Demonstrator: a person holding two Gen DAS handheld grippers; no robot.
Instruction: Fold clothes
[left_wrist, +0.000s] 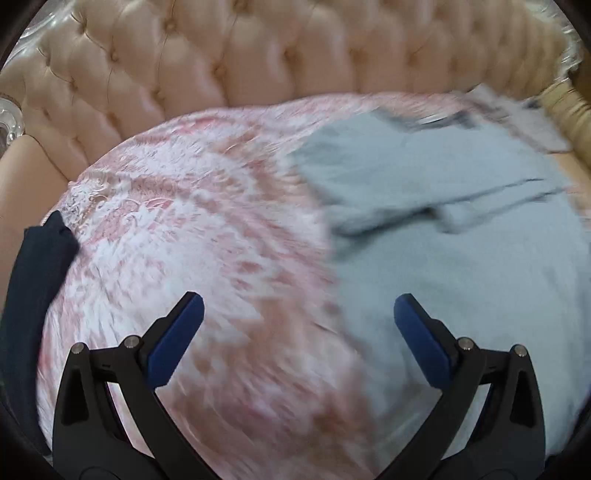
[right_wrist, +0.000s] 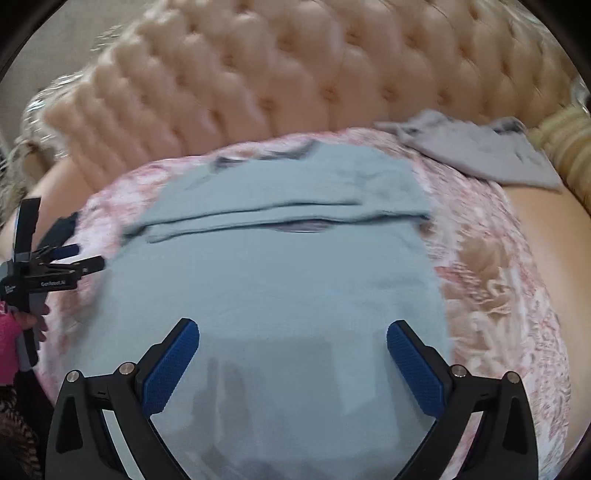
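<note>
hovering my right gripper (right_wrist: 293, 365) and left gripper (left_wrist: 299, 332), both spread wide and empty, over the blue shirt (right_wrist: 280, 280) on the pink blanket (left_wrist: 192, 229).

One light blue shirt (right_wrist: 273, 280) mid-blanket, one grey garment (right_wrist: 476, 151) at the far right corner, one dark garment (left_wrist: 37, 280) at the left edge, one blanket (left_wrist: 207, 236), two grippers (left_wrist: 298, 321) (right_wrist: 293, 343).

Pink blanket (left_wrist: 192, 229) left of blue shirt (right_wrist: 273, 288) bare, open for pass. Tufted backrest (right_wrist: 258, 74) walls off far side. Grey garment (right_wrist: 480, 151) lies at far right corner, apart from shirt. Dark cloth (left_wrist: 40, 266) hangs at left edge. Bare cushion (right_wrist: 554, 236) free at right.
</note>
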